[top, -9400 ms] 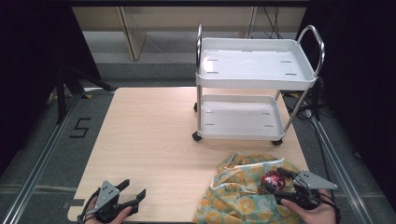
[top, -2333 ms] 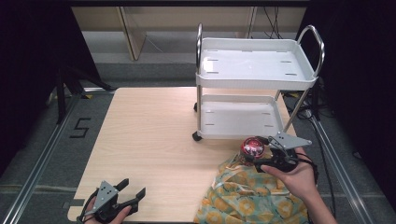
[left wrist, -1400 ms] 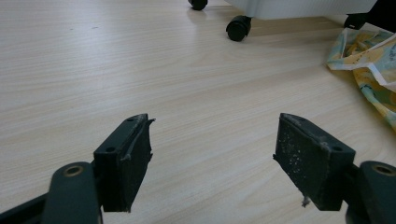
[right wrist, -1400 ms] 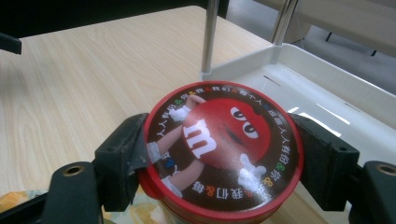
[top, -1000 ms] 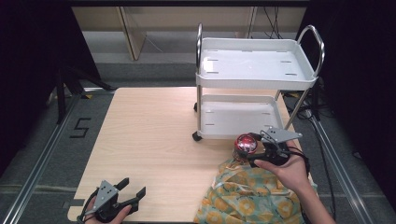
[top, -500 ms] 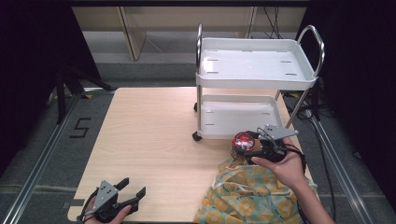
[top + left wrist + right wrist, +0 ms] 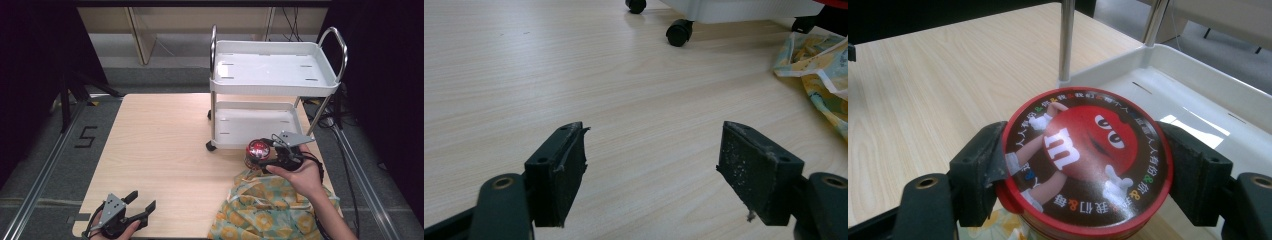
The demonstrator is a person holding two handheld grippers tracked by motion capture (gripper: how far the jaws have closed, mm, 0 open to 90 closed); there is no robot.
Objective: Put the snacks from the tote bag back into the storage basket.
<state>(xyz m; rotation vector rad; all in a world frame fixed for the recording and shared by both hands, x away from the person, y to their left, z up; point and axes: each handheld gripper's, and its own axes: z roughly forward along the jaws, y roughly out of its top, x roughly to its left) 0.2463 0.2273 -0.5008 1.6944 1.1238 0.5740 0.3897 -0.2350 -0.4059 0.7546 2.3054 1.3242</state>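
Red-lidded and round, a candy tin with a cartoon printed on top (image 7: 1083, 162) sits clamped between the black jaws of the right gripper (image 7: 267, 156), one pad on each side of the lid rim. Just ahead of that claw lies the lower shelf of a white two-tier metal cart (image 7: 257, 125); below it, a yellow-and-teal patterned cloth bag (image 7: 265, 210). The left gripper (image 7: 651, 165) rests far off on the pale wooden table (image 7: 160, 145), jaws spread, holding nothing. The grip bears on a smooth curved rim: a tilt could let the tin slip, or clip the cart's edge.
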